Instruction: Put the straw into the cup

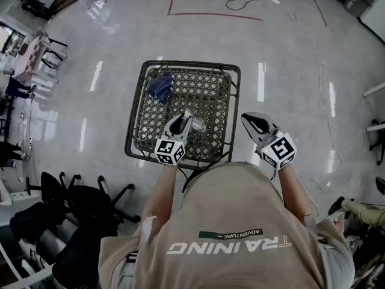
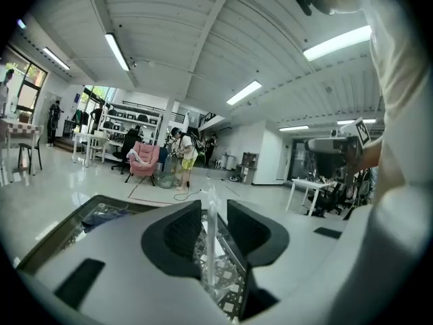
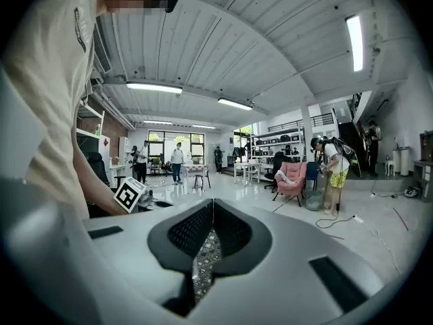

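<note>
A black wire-mesh table (image 1: 186,63) stands in front of me. A clear cup (image 1: 197,126) sits near its front edge, just off the tips of my left gripper (image 1: 182,120). In the left gripper view a clear straw (image 2: 210,229) stands upright between the jaws of the left gripper (image 2: 214,205). The jaws are open, with a gap beside the straw. The straw's lower end drops into a clear shape below, seemingly the cup. My right gripper (image 1: 249,120) hovers off the table's right edge. Its jaws (image 3: 212,208) are shut, with nothing between them.
A blue cloth (image 1: 160,84) lies at the table's far left corner. Black office chairs (image 1: 78,203) crowd the floor at my left. A cable (image 1: 246,2) lies on the floor far ahead. People stand far off in both gripper views.
</note>
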A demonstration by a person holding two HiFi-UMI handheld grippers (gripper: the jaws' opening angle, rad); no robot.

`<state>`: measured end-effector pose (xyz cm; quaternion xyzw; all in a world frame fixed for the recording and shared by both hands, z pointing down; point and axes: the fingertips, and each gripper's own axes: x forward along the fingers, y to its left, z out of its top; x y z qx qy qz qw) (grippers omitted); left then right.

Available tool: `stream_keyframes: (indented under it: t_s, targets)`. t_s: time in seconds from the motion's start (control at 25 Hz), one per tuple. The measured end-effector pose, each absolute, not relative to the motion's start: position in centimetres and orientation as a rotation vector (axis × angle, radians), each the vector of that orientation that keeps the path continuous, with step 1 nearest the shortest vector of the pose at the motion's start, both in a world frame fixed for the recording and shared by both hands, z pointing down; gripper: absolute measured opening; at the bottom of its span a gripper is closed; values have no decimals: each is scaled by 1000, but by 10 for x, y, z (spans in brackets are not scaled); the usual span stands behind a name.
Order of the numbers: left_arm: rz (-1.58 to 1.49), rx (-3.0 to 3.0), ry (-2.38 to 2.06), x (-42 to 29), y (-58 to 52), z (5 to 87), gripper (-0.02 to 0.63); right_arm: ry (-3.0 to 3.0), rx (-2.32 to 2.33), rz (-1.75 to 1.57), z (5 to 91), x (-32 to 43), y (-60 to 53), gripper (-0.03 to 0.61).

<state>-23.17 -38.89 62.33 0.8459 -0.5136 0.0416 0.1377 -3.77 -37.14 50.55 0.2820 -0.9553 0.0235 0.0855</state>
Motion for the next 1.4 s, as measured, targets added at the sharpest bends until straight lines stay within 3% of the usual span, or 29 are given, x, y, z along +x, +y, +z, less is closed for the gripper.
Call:
stream_keyframes:
  t_s: [0.24,0.32,0.4,0.6,1.08,1.4]
  targets:
    - [-50,2531,-1630,-258,-370,542,107,-2905,775,28,489,-60,-374,18]
    - [-80,2574,-1669,-266,-358,512,42,-2935,759,10,476,-68,-373,18]
    - [-104,2604,-1686,-269,-350,487,17,-2967,752,-16,462,-75,-372,18]
    - [-147,2611,-1661,-265,-335,451,17,-3020,745,-83,428,-86,-375,18]
    - [-99,2484,-1647,-298,-286,478,17,-3041,769,-81,413,-106,-372,18]
    - [-67,2478,-1614,-283,-267,494,17,-3004,767,-32,440,-94,-344,18]
